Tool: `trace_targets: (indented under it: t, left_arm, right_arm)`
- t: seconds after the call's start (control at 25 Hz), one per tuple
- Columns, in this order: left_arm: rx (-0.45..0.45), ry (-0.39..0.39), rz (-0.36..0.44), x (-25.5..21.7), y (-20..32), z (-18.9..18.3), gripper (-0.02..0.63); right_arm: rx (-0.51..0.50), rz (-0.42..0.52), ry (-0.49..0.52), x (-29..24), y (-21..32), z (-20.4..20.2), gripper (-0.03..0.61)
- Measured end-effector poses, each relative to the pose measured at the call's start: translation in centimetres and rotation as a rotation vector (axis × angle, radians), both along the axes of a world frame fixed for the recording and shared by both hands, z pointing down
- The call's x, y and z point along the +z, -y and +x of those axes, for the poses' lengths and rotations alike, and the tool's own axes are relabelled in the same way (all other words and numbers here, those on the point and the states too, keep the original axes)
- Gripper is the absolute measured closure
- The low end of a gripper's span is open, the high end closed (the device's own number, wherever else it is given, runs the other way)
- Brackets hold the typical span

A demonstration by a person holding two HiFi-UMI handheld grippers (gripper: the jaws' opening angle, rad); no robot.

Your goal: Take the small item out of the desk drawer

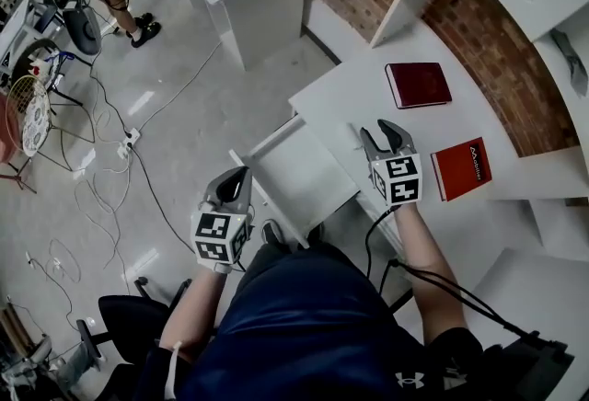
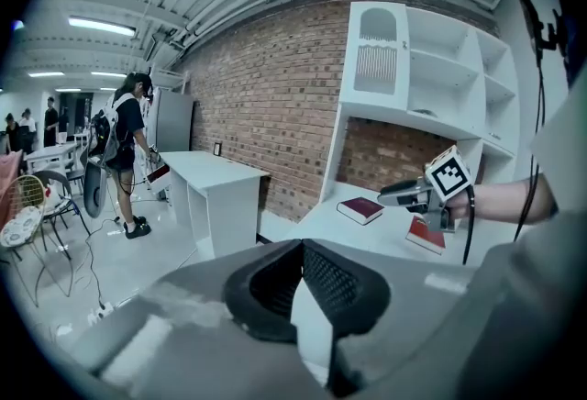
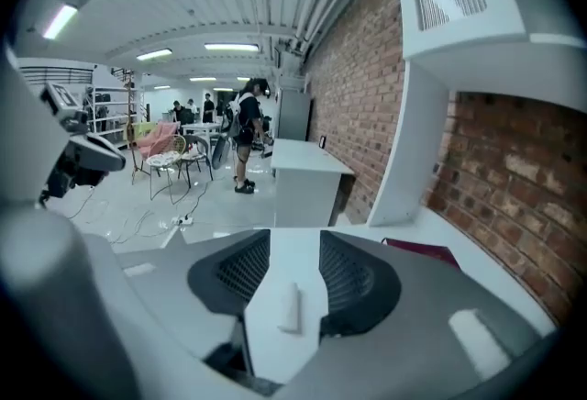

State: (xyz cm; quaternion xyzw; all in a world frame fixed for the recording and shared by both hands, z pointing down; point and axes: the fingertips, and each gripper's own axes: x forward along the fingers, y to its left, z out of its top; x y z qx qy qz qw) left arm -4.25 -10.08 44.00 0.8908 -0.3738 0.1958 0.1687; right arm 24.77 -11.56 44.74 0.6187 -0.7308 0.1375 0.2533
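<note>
Small white item (image 3: 289,306) is lying on the desk (image 1: 368,91) under the released right gripper (image 1: 375,129) — looking basically done; drawer (image 1: 304,169) is sitting open, left gripper (image 1: 239,175) clenched empty.

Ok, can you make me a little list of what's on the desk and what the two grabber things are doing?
desk: white, against a brick wall
drawer: pulled out of the desk
books: dark red book and red book, both flat on the desk, apart
left gripper: jaws together, holding nothing, left of the drawer
right gripper: jaws apart, above the desk near the red book
small white item: lies on the white surface seen between the right jaws, not gripped
</note>
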Motion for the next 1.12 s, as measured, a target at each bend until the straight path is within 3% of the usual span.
trace_targets:
  t: [0.28,0.48,0.76,0.96,1.12]
  left_arm:
    - [0.025,-0.016,0.061,-2.6,0.6,2.1,0.611]
    - [0.045,-0.04,0.138,-5.8,1.1,3.5,0.611]
    - [0.059,-0.15,0.198,-11.3,1.6,5.7,0.611]
    - [0.078,-0.182,0.251,-14.1,1.7,6.6,0.611]
    - [0.074,-0.199,0.276,-15.6,2.3,7.4,0.611]
  right_arm:
    - [-0.051,0.214,0.069,-9.6,-0.4,-2.2,0.426]
    - [-0.06,0.333,0.133,-14.2,-1.8,-4.1,0.489]
    - [-0.072,0.444,0.193,-17.9,-3.2,-5.9,0.522]
    - [-0.074,0.504,0.214,-20.0,-4.1,-6.4,0.574]
    - [-0.075,0.529,0.231,-20.6,-4.6,-6.1,0.575]
